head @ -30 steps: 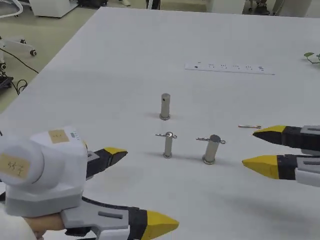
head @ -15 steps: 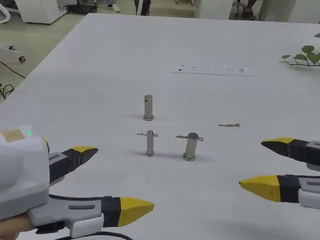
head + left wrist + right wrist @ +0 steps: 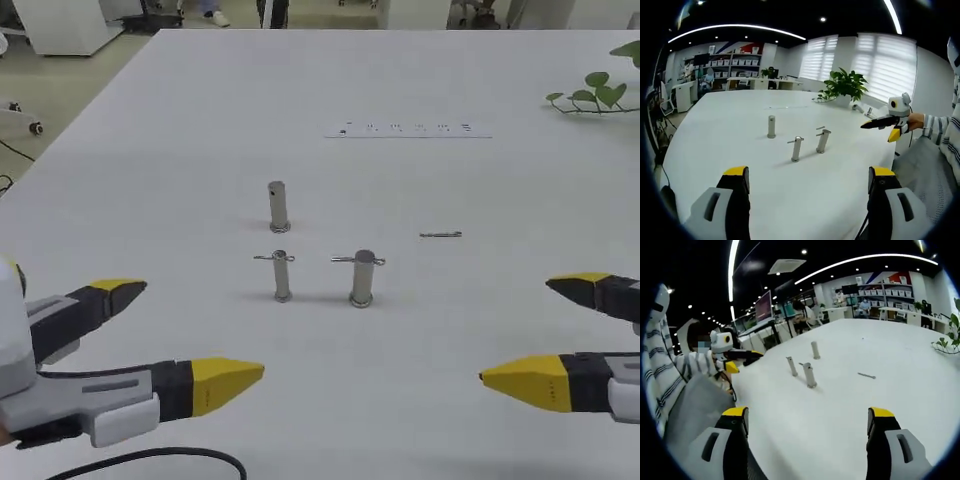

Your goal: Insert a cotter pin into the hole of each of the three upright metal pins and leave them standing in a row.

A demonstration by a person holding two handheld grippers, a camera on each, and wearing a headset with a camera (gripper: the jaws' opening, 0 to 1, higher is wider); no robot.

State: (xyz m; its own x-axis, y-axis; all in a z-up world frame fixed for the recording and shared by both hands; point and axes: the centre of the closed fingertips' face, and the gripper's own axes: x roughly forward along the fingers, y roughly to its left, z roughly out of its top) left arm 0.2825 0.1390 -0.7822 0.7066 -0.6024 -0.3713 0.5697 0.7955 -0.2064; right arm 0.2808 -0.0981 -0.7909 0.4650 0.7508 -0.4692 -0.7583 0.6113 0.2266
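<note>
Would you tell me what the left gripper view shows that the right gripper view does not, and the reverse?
Left gripper view: the whole right gripper in a hand, and window blinds. Right gripper view: the whole left gripper and a monitor. Both: the three metal pins, two already carrying cotter pins, the loose cotter pin and the white table.

The table [image 3: 180,140] is finished in plain white. Silver-grey metal is shown on the bare pin [image 3: 278,206], the thin pin [image 3: 282,276] at its 6 o'clock, the thick pin [image 3: 362,278] at its 4 o'clock and the loose cotter pin [image 3: 440,234] at its 3 o'clock. The left gripper [image 3: 200,330] and right gripper [image 3: 516,330] are tipped yellow, backed with black on grey-white bodies. The plant [image 3: 590,92] is green. The sleeve [image 3: 935,137] is striped white and dark.
</note>
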